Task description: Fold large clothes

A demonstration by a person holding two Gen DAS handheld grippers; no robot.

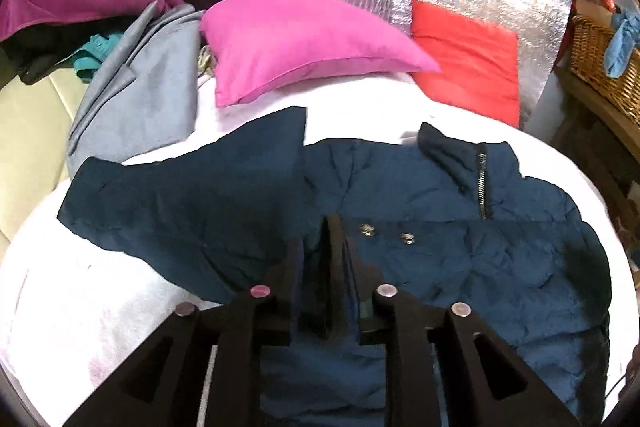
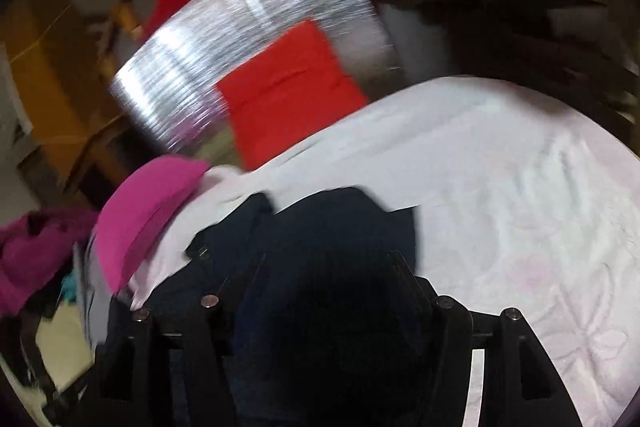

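Nowhere readable writing; left gripper (image 1: 326,259) and right gripper (image 2: 324,267) each pinching navy jacket (image 1: 460,267).

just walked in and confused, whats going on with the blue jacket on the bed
A person with a gripper in each hand is folding a navy puffer jacket spread on the white bed cover. The left gripper is pinched on jacket fabric near the two snaps. The right gripper has dark jacket fabric between its fingers; that view is blurred. A pink pillow and red pillow sit behind.
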